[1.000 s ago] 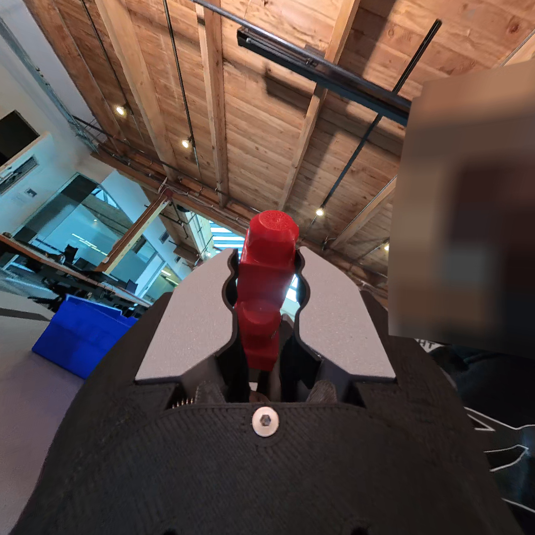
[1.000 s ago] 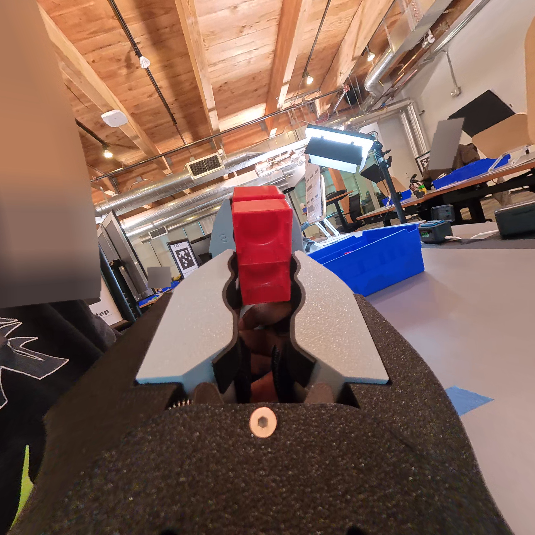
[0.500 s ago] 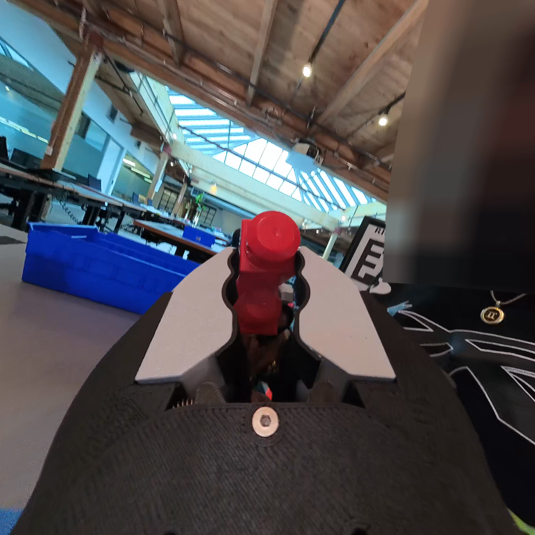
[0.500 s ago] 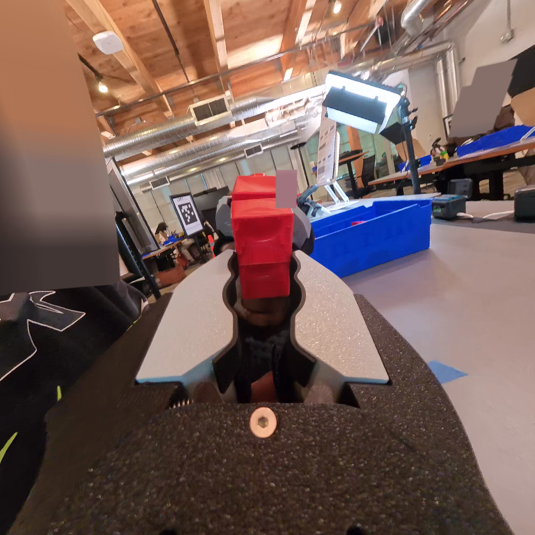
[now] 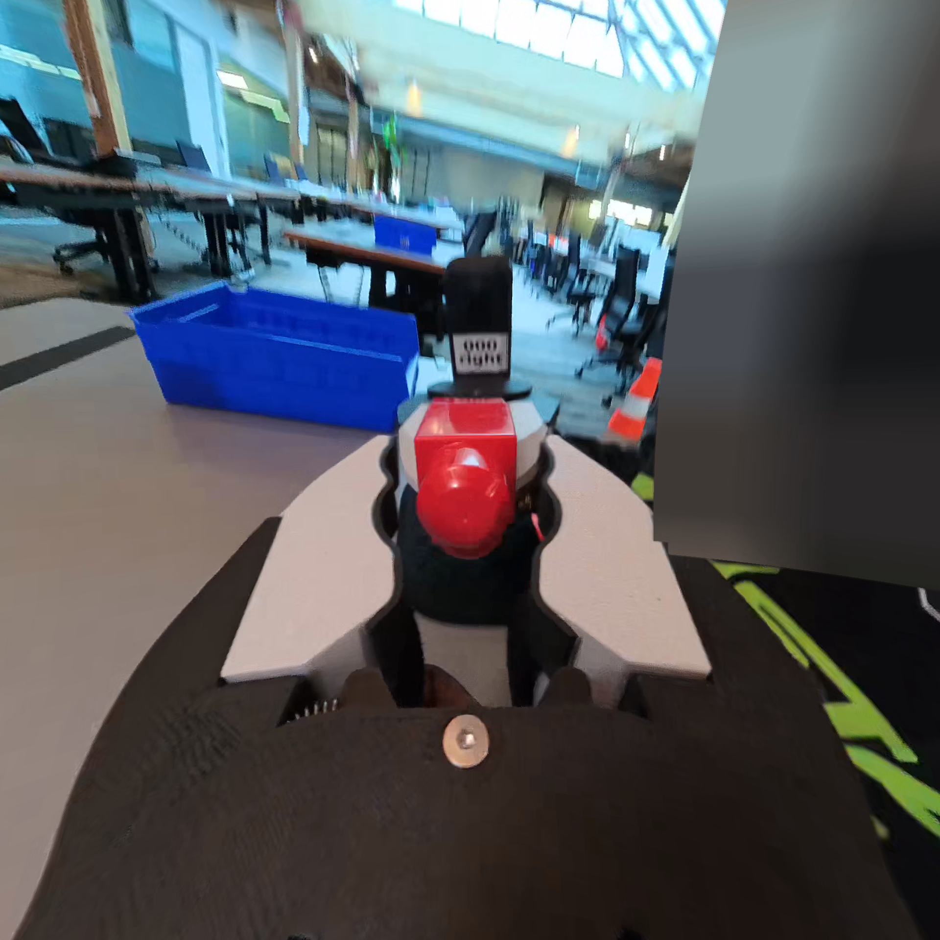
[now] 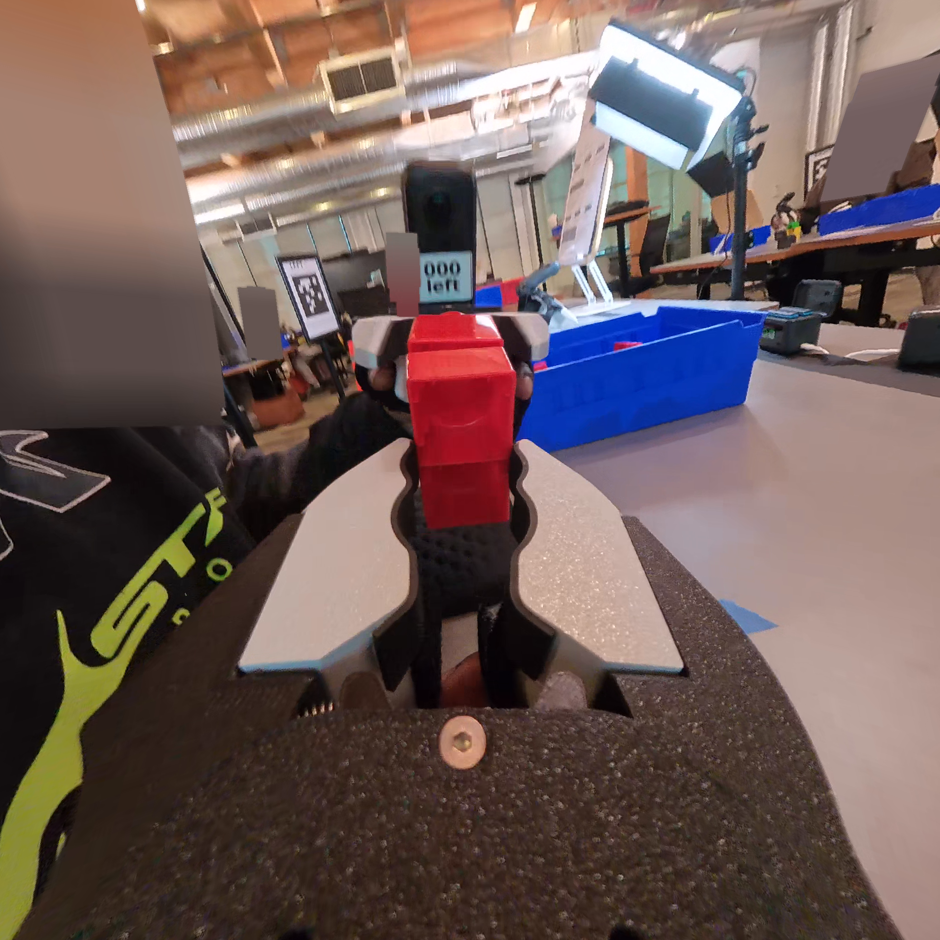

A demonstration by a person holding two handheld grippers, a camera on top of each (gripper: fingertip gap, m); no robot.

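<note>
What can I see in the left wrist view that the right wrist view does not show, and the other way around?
Only left view: an orange traffic cone and the round red end of the piece in the left tongs. Only right view: a light panel, a marker board, blue tape. Both: red blocks held between two facing tongs, a blue bin, the grey table.

Red blocks [image 6: 459, 407]: glossy plastic. Fingers [image 6: 575, 569]: matt, grainy grey. Bin [image 6: 646, 376]: smooth blue plastic. Table [image 6: 763, 508]: matt grey.
</note>
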